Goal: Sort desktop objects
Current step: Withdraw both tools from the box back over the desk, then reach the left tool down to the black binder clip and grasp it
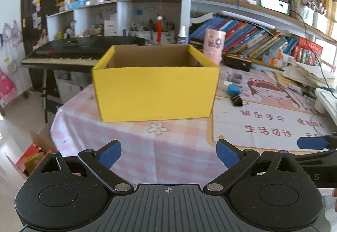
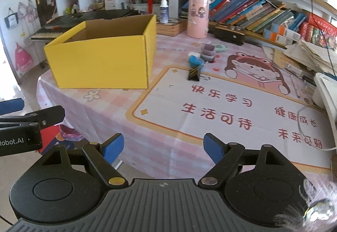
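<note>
- Grippers: we see the left gripper (image 1: 168, 155) and the right gripper (image 2: 162, 148) both spread wide, nothing between their pads
- we find the yellow box (image 1: 154, 92) open-topped on the table (image 1: 130, 147); right of the box lie a binder clip (image 2: 193, 74), a blue object (image 2: 195, 60) and a purple stamp (image 2: 207, 51), close together

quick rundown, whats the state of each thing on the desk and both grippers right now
yellow box: upright, top open, inside not visible
binder clip: lying on the mat, right of the box, untouched
blue item: on the mat behind the clip, beside a small purple stack
pink canister: upright at the back
spray bottle: upright, capped
left hand-held gripper: open, nothing between the pads
right hand-held gripper: open, nothing held
</note>
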`<state>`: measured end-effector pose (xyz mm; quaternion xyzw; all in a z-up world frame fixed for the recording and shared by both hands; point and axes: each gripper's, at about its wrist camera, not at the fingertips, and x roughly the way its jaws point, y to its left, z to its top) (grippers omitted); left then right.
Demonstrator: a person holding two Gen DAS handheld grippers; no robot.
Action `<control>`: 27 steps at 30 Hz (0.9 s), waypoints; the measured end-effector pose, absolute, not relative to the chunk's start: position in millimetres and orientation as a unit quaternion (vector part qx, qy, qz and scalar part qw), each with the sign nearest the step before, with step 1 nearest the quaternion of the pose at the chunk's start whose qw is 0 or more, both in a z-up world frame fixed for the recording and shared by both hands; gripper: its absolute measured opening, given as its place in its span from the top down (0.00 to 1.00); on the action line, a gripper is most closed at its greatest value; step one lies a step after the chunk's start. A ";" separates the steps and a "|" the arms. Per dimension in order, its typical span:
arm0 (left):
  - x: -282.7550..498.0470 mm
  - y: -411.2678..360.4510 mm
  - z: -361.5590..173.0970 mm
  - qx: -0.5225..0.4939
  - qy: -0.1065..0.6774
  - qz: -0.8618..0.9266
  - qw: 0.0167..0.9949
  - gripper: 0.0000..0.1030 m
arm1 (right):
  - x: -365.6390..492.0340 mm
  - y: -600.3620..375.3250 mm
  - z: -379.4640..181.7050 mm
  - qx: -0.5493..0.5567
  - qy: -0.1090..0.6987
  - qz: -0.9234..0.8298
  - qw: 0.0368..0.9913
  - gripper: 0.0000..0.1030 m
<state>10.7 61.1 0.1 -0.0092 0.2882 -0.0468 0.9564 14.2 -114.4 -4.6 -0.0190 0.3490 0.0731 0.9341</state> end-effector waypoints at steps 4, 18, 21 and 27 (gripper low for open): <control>18.8 51.7 -2.5 -0.007 0.291 -0.064 0.954 0.04 | 15.3 -123.2 -5.4 -0.016 0.350 0.058 0.935 0.21; 49.7 9.2 -6.5 0.011 0.298 -0.120 0.947 0.04 | 32.2 -166.1 -7.2 0.006 0.357 0.006 0.934 0.20; 57.0 0.3 -6.8 0.012 0.298 -0.130 0.946 0.04 | 39.5 -175.9 -5.7 0.009 0.356 -0.001 0.935 0.20; 70.6 -19.5 -6.1 0.013 0.298 -0.150 0.943 0.04 | 56.9 -194.7 -2.9 0.008 0.352 -0.006 0.936 0.20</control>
